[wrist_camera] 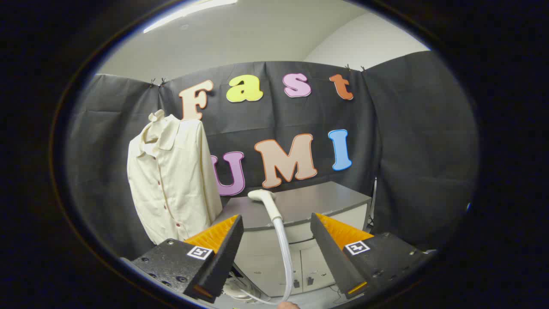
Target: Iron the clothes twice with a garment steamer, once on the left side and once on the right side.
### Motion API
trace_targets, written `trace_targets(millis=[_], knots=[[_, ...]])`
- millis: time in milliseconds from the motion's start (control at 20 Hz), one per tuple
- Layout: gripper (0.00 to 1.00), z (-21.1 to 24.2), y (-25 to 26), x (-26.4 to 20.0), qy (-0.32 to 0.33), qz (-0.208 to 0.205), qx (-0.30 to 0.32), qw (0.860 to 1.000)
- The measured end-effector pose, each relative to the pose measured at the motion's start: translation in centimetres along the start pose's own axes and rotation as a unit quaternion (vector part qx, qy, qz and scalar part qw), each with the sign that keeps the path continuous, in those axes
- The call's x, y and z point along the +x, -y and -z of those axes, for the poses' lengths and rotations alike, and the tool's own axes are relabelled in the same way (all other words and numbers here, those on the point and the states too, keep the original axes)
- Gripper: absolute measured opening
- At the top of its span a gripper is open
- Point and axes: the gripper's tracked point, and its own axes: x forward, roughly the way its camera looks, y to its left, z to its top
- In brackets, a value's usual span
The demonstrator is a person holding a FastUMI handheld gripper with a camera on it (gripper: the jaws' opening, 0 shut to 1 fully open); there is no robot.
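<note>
Currently my jaws stand spread, gripping nothing; the steamer head (pixel 262 196) rests on the desk's (pixel 317 201) front edge between them, shirt (pixel 171 180) hanging beside the desk.

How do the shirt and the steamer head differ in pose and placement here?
The shirt hangs upright on a form beside the cabinet, beyond the gripper's fingers; the steamer head lies on the cabinet top, straight ahead of the open gap between them. The shirt is broad, buttoned cloth; the steamer head is small and hard, with a hose trailing off the edge. Both are pale, and the fingers touch neither.
</note>
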Motion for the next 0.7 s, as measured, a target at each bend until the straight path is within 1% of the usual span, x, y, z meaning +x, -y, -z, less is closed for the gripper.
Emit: trace_targets(millis=[700], knots=[[0.97, -0.7, 2.6, 0.2, 0.001, -0.008, 0.041, 0.999]])
